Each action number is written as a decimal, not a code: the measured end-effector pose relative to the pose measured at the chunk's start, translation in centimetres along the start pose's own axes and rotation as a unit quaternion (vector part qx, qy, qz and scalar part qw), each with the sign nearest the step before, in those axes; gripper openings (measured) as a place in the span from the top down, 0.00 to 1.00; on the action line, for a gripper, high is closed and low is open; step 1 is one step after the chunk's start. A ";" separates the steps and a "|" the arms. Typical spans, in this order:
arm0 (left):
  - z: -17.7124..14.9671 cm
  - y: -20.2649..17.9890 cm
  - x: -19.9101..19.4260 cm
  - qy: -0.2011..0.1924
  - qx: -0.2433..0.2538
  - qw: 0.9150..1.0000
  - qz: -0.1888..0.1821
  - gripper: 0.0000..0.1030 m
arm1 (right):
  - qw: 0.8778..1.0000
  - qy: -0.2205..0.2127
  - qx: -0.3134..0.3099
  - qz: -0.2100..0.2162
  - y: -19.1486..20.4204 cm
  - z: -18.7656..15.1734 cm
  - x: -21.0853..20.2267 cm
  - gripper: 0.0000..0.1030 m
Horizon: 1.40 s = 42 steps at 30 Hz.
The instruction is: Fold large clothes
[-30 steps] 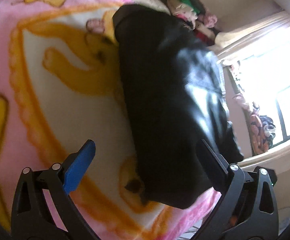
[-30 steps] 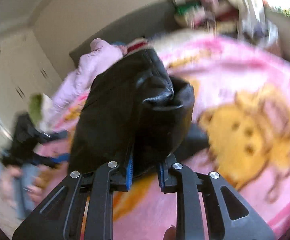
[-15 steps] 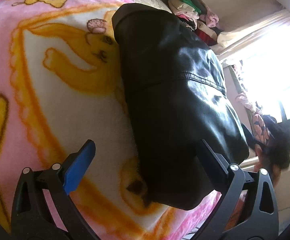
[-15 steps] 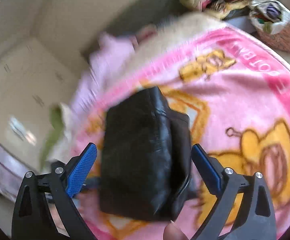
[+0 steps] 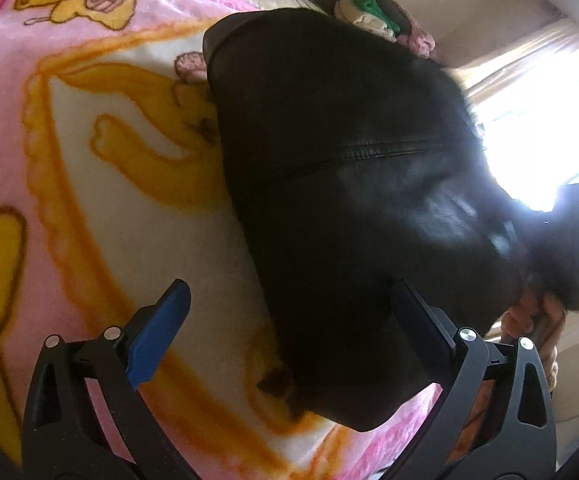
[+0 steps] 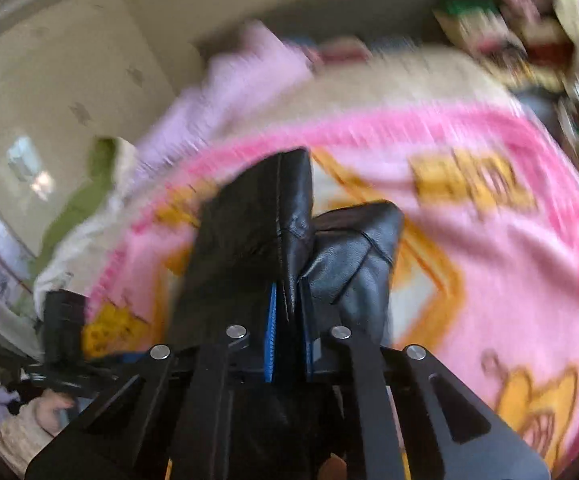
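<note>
Lying folded across the pink cartoon blanket [image 5: 89, 208] on the bed, the black leather jacket [image 5: 349, 200] is bulking up; right gripper [image 6: 288, 316] fingers are clamping its edge, left gripper [image 5: 289, 308] fingers are gaping apart, holding nothing. Judging: lifting evenly is avoiding slump. Blanket lettering is blurring, unreadable.

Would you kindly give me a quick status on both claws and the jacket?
Left claw open, holding nothing. Right claw shut on black leather jacket. Jacket bundled on pink blanket. Nothing visibly in the way.
</note>
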State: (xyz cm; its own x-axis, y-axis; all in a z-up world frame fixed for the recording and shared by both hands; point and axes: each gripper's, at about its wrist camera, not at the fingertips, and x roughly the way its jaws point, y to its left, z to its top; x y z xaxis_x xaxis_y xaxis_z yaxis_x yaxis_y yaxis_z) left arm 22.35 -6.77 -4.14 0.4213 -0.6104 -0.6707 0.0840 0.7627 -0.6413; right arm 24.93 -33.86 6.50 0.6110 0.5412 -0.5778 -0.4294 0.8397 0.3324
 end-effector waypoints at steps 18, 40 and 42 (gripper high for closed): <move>-0.3 -1.1 1.8 0.020 0.013 1.000 0.003 0.08 | 0.977 0.115 0.176 0.033 -10.0 -6.4 1.9 0.14; -1.2 -0.6 2.6 0.024 -0.025 0.997 -0.066 0.09 | 0.961 0.207 0.150 0.106 -4.7 -7.3 7.9 0.28; -1.0 -0.7 2.1 0.019 -0.020 0.998 -0.063 0.09 | 0.960 0.203 0.155 0.112 -4.1 -7.4 8.0 0.28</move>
State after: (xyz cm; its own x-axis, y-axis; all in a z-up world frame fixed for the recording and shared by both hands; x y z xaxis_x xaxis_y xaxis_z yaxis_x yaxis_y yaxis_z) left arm 22.31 -8.82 -5.45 0.3749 -0.7098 -0.5964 0.0976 0.6700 -0.7360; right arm 26.67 -33.34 -5.00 0.1905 0.7001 -0.6882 -0.2627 0.7118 0.6514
